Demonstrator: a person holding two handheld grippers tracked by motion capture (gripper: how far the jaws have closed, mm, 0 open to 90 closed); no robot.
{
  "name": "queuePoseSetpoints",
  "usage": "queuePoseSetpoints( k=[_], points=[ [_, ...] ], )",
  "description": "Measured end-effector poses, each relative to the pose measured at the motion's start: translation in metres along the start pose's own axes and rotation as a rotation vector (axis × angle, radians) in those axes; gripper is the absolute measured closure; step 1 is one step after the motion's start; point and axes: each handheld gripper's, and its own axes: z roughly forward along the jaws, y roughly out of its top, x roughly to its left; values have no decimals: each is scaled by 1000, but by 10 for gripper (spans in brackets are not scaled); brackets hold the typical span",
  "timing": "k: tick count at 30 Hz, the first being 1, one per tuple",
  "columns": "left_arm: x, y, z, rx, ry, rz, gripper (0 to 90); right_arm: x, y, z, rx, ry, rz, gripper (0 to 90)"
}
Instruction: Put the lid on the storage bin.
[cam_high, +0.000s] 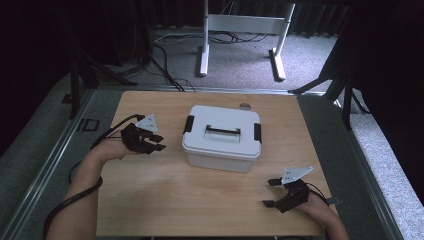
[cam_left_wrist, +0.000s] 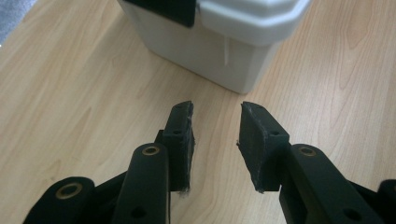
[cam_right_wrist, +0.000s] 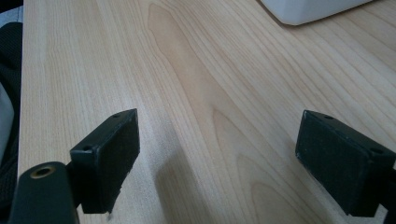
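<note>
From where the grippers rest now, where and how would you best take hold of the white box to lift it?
Probably by the black handle lying flat in the lid of the white box, from above, jaws across the bar. The box looks too wide to span.

The lidded box (cam_high: 222, 137) stands on the table (cam_high: 150, 200), a little behind its middle. The left gripper (cam_high: 159, 142) is just left of the box, near its left latch (cam_high: 188, 124). The right gripper (cam_high: 270, 192) is before the box's right corner, well apart from it. Behind the box lies a small round thing (cam_high: 245, 106), close to its back edge.
</note>
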Motion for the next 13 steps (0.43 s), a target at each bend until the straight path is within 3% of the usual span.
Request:
queuePoseSetpoints(
  k=[8, 10, 13],
  points=[
    [-4, -22, 11, 7, -13, -31, 647, 0, 0, 0, 0, 0, 3, 132],
    [-4, -33, 14, -2, -15, -65, 647, 0, 0, 0, 0, 0, 0, 132],
    [-5, -40, 16, 0, -18, -74, 648, 0, 0, 1, 1, 0, 0, 131]
  ],
)
